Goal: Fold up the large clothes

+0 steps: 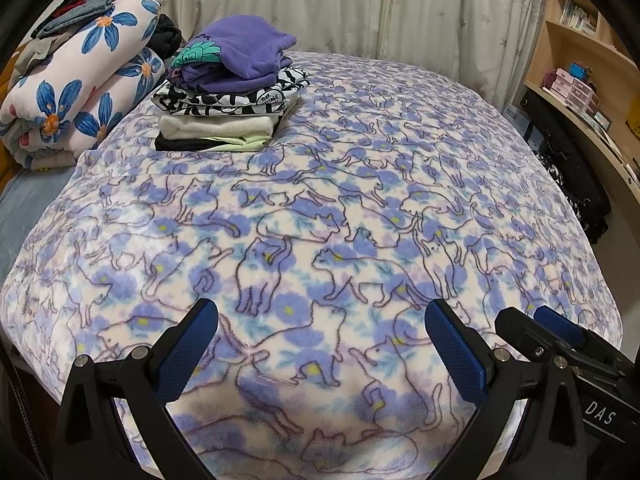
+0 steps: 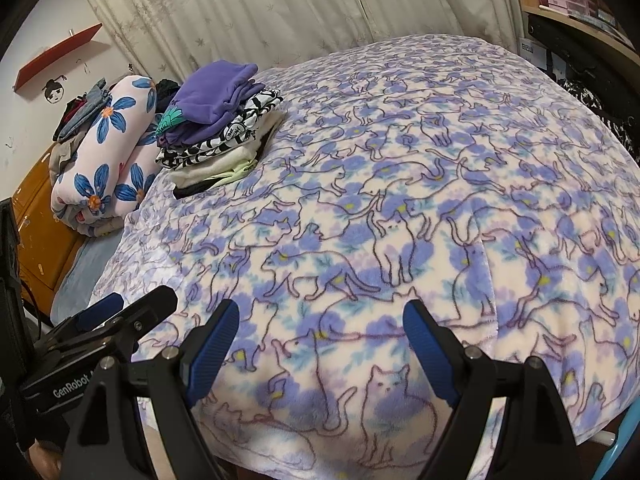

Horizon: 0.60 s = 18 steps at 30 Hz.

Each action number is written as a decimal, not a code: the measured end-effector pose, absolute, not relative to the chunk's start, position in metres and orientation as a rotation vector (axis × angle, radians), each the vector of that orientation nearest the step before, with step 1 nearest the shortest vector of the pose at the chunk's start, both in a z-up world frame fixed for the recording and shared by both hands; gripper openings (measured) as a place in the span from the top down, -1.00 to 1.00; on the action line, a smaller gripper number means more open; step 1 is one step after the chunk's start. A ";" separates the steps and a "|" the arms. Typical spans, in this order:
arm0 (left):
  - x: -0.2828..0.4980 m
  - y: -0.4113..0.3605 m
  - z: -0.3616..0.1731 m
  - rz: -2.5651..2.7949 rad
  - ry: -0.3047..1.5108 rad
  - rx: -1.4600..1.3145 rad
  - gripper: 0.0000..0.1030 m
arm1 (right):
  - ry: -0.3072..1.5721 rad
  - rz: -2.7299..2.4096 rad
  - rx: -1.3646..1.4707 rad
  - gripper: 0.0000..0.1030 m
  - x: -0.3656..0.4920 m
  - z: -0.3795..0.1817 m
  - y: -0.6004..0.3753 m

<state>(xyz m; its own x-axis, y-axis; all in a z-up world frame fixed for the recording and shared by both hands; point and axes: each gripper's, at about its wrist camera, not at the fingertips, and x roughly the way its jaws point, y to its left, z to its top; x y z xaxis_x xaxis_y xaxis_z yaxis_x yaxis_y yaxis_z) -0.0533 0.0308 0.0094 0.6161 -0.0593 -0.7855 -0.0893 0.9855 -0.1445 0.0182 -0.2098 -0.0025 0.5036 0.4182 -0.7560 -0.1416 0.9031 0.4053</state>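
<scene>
The cat-print blanket (image 1: 320,208) lies spread flat over the bed, its near edge hanging just under both tools. The left tool (image 1: 320,344) hovers above that edge with its blue pads (image 1: 188,352) wide apart, grasping nothing. The right tool (image 2: 320,344) hovers just beside it, likewise released and empty. At the far left corner of the blanket sits a stack of folded clothes (image 1: 228,96), a purple garment (image 1: 240,52) on top. Beside the stack lies a rolled flower-print quilt (image 1: 80,80). Pale curtains (image 1: 360,8) hang behind the bed.
</scene>
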 end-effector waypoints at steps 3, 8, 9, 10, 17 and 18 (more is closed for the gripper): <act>-0.053 0.031 0.009 0.016 0.912 -0.180 -0.99 | 0.991 0.342 0.309 -0.64 0.018 -0.003 -0.210; -0.056 0.030 0.007 0.019 0.915 -0.187 -0.98 | 0.990 0.340 0.312 -0.64 0.015 -0.003 -0.208; -0.056 0.031 0.007 0.020 0.913 -0.186 -0.98 | 0.989 0.339 0.313 -0.64 0.015 -0.002 -0.208; -0.056 0.031 0.007 0.020 0.916 -0.186 -0.98 | 0.989 0.338 0.311 -0.64 0.015 -0.002 -0.207; -0.056 0.031 0.007 0.019 0.916 -0.185 -0.98 | 0.988 0.340 0.308 -0.64 0.015 -0.002 -0.208; -0.055 0.032 0.007 0.020 0.918 -0.184 -0.98 | 0.988 0.339 0.306 -0.64 0.014 -0.003 -0.208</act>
